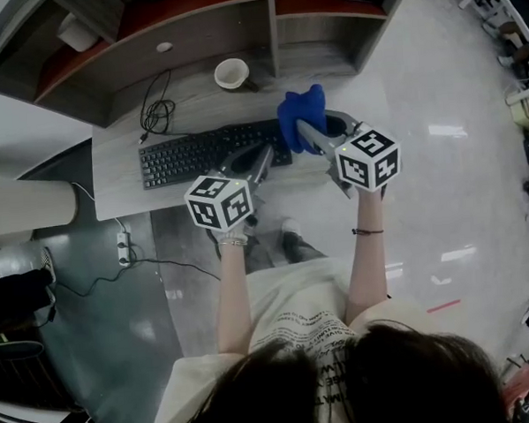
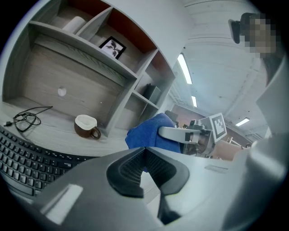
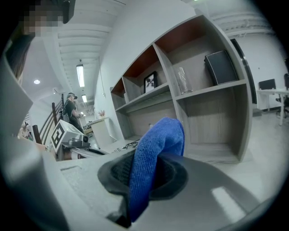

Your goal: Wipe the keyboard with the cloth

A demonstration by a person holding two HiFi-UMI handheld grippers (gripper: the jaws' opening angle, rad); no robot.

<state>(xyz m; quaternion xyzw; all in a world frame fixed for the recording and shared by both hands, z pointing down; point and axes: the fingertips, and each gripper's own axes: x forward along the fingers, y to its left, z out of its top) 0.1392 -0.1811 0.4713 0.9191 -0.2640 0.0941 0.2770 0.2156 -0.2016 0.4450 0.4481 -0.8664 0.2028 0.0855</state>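
Note:
A black keyboard [image 1: 191,153] lies on the grey desk [image 1: 121,183]; its keys show at the lower left of the left gripper view [image 2: 22,155]. My right gripper [image 1: 306,133] is shut on a blue cloth [image 1: 298,112], held above the keyboard's right end. The cloth [image 3: 156,158] stands up from between the jaws in the right gripper view. My left gripper [image 1: 262,160] hovers over the keyboard's right front edge, shut with nothing in it [image 2: 144,169]. From the left gripper view the cloth [image 2: 146,135] hangs just ahead.
A brown cup with a white inside [image 1: 232,73] stands behind the keyboard, also the cup [image 2: 86,126]. A coiled black cable [image 1: 158,113] lies at the desk's back left. Shelf compartments [image 1: 192,15] rise behind. A power strip [image 1: 122,249] lies on the floor.

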